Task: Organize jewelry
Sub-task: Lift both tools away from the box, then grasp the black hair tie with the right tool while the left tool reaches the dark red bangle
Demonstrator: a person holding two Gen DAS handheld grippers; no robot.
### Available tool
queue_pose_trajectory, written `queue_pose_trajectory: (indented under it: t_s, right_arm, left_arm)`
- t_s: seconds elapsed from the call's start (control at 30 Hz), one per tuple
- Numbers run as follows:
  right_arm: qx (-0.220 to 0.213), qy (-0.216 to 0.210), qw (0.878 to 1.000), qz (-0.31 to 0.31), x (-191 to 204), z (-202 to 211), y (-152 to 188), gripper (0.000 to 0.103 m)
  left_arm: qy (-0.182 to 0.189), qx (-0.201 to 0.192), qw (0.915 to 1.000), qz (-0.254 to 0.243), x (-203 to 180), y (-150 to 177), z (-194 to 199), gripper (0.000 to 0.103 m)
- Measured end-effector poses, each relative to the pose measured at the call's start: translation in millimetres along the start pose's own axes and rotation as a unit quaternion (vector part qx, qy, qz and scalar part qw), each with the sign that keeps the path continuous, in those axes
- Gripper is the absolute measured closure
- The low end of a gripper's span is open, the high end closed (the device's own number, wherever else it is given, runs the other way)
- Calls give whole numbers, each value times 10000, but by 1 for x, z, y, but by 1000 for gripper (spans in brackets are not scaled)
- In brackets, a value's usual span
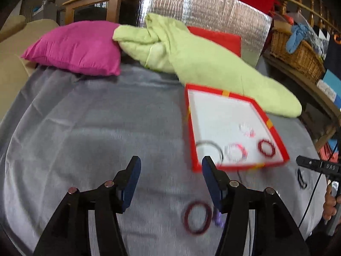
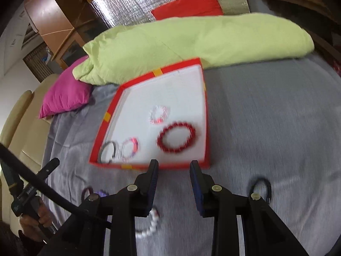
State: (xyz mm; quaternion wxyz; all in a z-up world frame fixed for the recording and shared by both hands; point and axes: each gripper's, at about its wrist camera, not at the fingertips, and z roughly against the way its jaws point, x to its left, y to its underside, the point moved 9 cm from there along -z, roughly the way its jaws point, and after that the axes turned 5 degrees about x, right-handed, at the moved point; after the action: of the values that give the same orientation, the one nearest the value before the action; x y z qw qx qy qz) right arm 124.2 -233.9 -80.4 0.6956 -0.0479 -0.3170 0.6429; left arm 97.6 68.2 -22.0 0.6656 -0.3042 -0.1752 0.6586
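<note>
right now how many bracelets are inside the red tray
4. In the red tray: a grey bangle at the near left corner, a pink-and-clear beaded one beside it, a red beaded one near right, a clear beaded one behind that. None looks hidden.

The left gripper [image 1: 171,169] tilts down over the grey bedspread [image 1: 85,128], jaws standing well apart with nothing between them. The right gripper [image 2: 173,171] tilts down over the same bedspread, jaws parted more narrowly, also empty. A hand [image 2: 35,217] grips the left gripper's handle at the bedspread's edge.
</note>
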Motion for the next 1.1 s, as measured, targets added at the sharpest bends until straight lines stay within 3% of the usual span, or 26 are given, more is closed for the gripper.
queue_pose_trajectory:
  t_s: [0.17,0.33,0.5,0.8,0.87,0.9,1.03,1.1]
  right_arm:
    - [-94,62,9994,-315,-27,22,20,70]
    - [-282,299,9942,-994,-81,47,25,70]
    - [-203,438,9900,-1325,-109,45,25,70]
    - [411,940,9882,-1141,-113,6,30,71]
    - [380,1218,9886,-802,-105,3,29,83]
    - [412,1237,9893,-650,-99,0,30,95]
    - [320,1132,9920,-455,-83,-3,29,95]
    - [267,1036,9934,-404,-76,-3,28,95]
  left_arm:
    - [-41,212,9997,-136,-6,27,8,41]
    - [-32,443,9988,-223,-14,51,10,38]
    - [-141,674,9973,-262,-12,61,2,38]
    - [-110,980,9946,-319,-18,67,-18,38]
    - [-132,1027,9940,-360,-19,68,-20,38]
    - [-139,1065,9935,-370,-20,69,-22,38]
    - [-114,1144,9925,-412,-24,70,-28,39]
    - [-77,1182,9917,-508,-29,72,-32,50]
